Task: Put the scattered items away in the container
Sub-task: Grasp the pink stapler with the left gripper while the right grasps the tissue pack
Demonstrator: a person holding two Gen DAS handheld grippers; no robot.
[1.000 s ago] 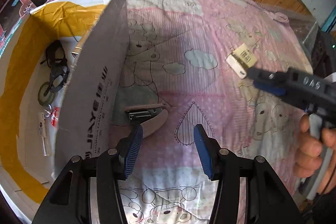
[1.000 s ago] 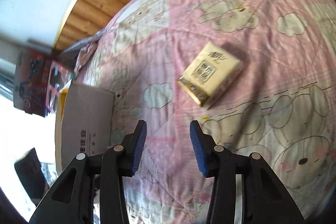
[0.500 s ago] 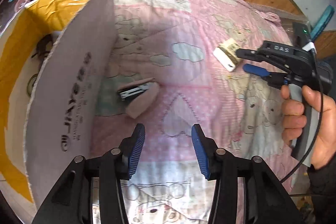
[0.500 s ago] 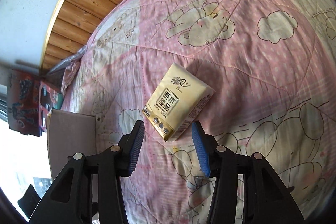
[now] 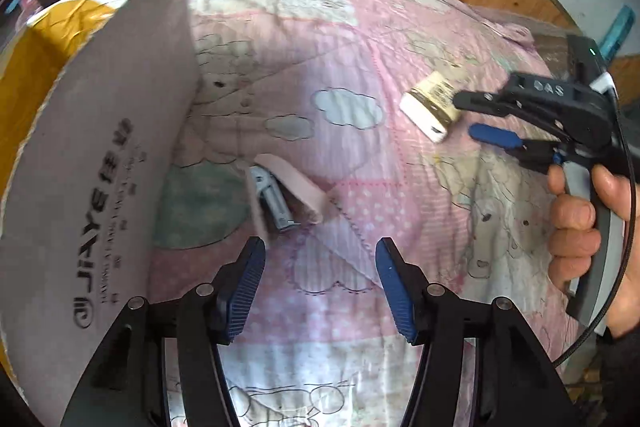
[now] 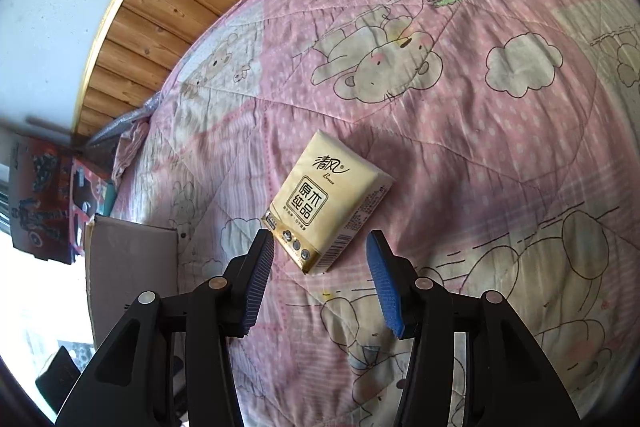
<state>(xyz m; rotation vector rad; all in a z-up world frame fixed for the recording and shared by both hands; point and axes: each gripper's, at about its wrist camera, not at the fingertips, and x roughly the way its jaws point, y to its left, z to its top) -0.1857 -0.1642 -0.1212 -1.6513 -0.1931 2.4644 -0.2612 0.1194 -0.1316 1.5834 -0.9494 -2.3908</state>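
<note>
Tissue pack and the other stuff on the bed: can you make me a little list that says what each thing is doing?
tissue pack: flat on the blanket, near the right gripper's tips
right gripper: open, empty
left gripper: open, empty
stapler: on the blanket, beside the box
cardboard box: stands left of the stapler
blanket: pink, cartoon bears

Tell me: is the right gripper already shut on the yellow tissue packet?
No: the right gripper is open, with the yellow tissue packet lying ungripped on the quilt.
</note>
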